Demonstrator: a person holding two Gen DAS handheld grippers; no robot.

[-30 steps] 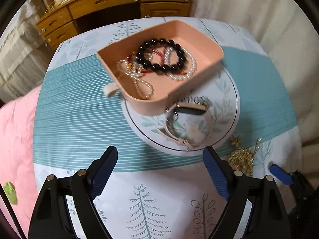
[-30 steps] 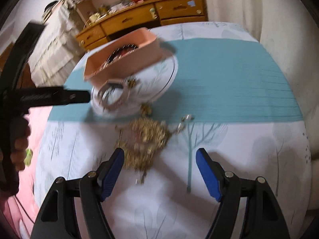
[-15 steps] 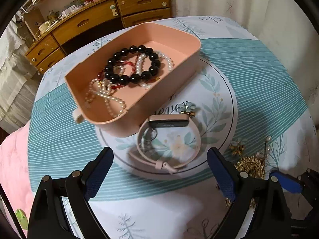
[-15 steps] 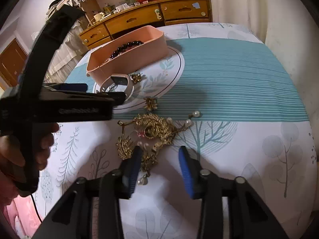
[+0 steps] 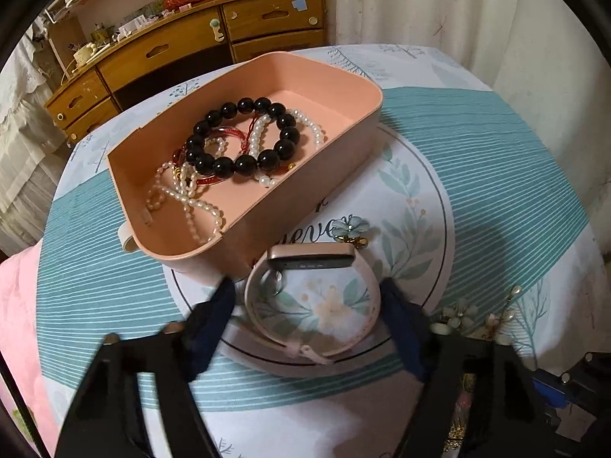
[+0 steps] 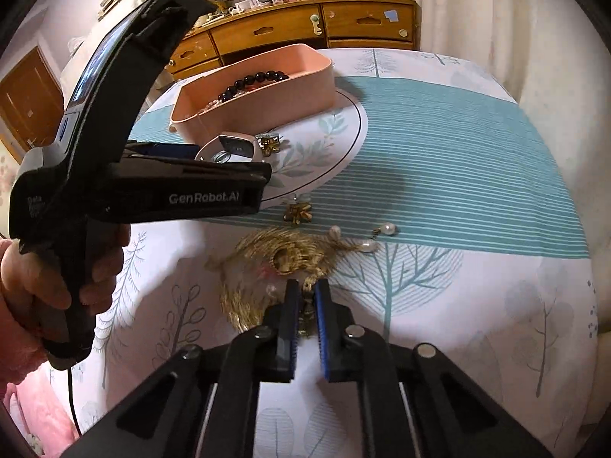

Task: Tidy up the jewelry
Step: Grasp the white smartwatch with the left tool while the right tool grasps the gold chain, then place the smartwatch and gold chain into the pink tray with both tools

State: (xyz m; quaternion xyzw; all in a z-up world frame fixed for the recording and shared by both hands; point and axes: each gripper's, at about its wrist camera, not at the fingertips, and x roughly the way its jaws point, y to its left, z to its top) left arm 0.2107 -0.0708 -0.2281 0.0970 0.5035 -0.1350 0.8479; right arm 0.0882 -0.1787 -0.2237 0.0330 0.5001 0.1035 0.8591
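Jewelry is in two grasps: right tongs pinch the gold hairpiece on the tabletop; left tongs, spread wide, straddle the pink watch (blurred fingers). Close squarely on the band, then lift toward the pink tray.

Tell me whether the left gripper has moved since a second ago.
Yes. The left gripper has advanced toward the pink plastic tray; its blue fingers now flank the pink smartwatch, which earlier lay well ahead.

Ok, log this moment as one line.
left tongs: open, straddling pink watch | right tongs: shut on gold hairpiece | pink tray: holds bracelets
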